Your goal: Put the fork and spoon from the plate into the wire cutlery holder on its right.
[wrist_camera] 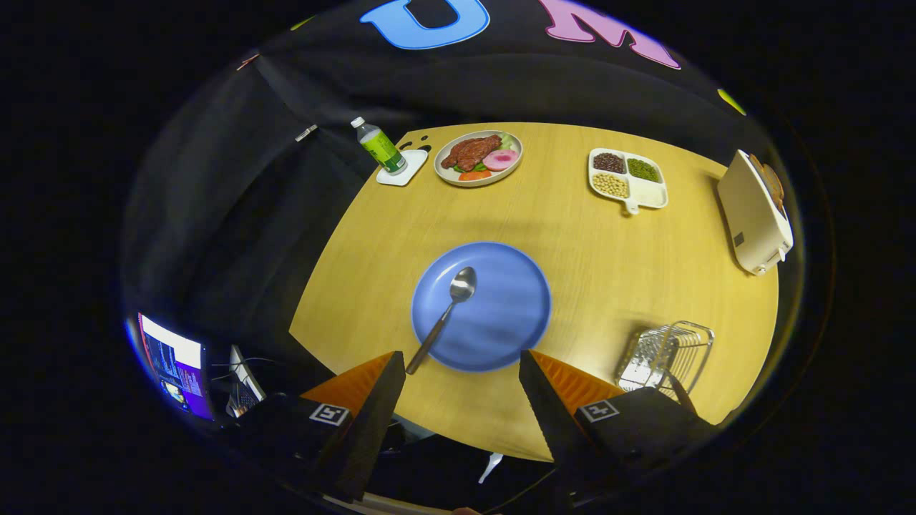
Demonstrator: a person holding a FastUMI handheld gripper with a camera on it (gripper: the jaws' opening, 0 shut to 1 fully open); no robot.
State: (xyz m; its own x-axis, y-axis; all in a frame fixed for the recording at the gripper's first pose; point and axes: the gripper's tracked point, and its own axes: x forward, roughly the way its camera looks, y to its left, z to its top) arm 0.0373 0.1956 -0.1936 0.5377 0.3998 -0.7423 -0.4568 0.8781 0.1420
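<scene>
While the gripper [461, 372] hovers above the table [608, 279], jaws wide and empty, one blue plate [512, 315] lies just ahead of the fingers. One wire cutlery holder [667, 355] stands to its right, a dark handle apparently already inside, probably the fork. One spoon [447, 311] rests on the plate, handle overhanging the rim toward the fingers, probably the easiest place to grasp.

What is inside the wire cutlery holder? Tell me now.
A dark handle, probably the fork's, leans out of the wire cutlery holder; its lower end is hidden by the open gripper. The spoon lies on the plate.
</scene>
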